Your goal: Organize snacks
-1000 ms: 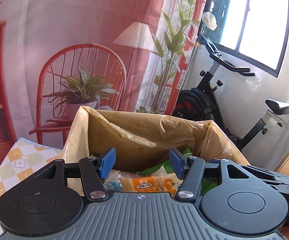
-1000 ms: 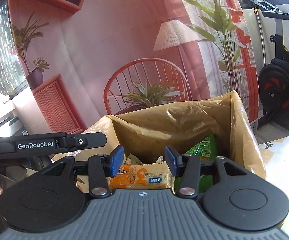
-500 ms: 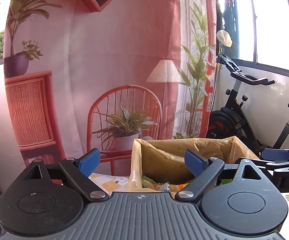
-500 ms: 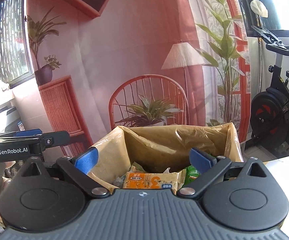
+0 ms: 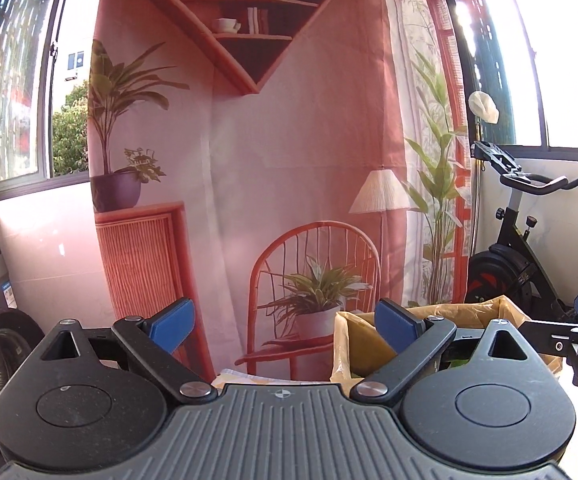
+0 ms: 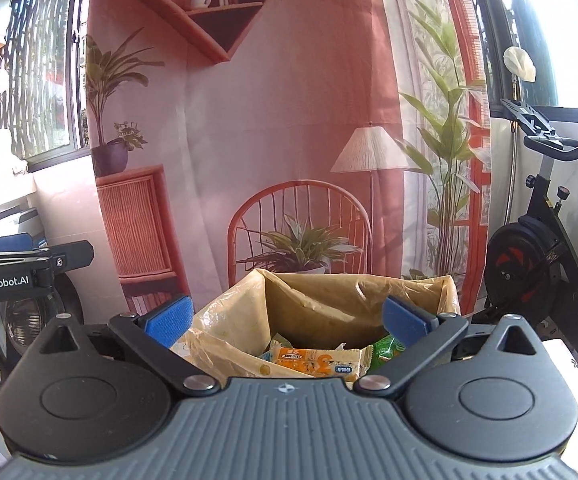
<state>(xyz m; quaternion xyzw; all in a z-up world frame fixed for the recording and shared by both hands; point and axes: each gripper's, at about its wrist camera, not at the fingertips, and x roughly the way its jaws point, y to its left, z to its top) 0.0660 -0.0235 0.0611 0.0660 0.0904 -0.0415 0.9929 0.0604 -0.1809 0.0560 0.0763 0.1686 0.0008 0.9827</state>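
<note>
Both tongs carry nothing: the right tongs [image 6: 285, 320] stand spread wide, and the left tongs [image 5: 285, 322] are opening further with only air between them. The orange cracker packet [image 6: 315, 362] and green snack bag [image 6: 387, 350] lie inside the plastic-lined cardboard box [image 6: 353, 300], apparently dropped there for storage, on the patterned surface [image 5: 249, 378].

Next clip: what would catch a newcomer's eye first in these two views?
The pink printed backdrop fills the background of both views. Below it, in the right wrist view, a box lined with a tan bag holds an orange snack packet. An exercise bike stands at the right, and both claws are spread with nothing between them.
</note>
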